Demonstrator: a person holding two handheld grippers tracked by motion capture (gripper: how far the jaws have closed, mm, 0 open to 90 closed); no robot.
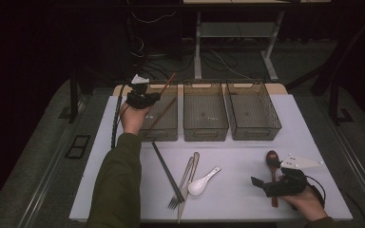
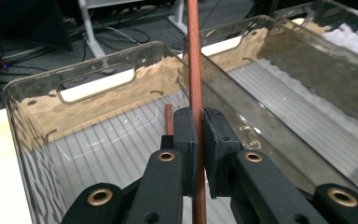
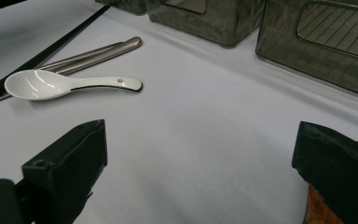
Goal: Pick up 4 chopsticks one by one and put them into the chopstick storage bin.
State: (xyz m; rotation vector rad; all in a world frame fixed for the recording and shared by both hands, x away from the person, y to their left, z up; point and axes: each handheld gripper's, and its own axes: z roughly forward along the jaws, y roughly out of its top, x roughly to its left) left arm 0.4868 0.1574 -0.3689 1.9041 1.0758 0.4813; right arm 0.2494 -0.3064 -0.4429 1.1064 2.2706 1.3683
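Reddish-brown wooden chopstick [image 2: 196,70] sits pinched between the pads of our left gripper [image 1: 141,99], over the left bin [image 1: 167,129] at eleven o'clock, where its mate [image 2: 168,119] lies. We should lower it flat alongside before letting go. Our right gripper [image 1: 278,183] rests spread wide at four o'clock beside the brown spoon [image 1: 272,156].

I see a smooth reddish wooden chopstick [image 2: 195,70] above a clear, glossy, ribbed plastic bin [image 2: 98,135]. Lower left, a glossy white ceramic-looking spoon [image 3: 65,84] and brushed metal cutlery [image 3: 98,50] lie on the matt white bench [image 3: 205,121].

reddish-brown chopstick [image 2: 195,70], white spoon [image 3: 56,84]
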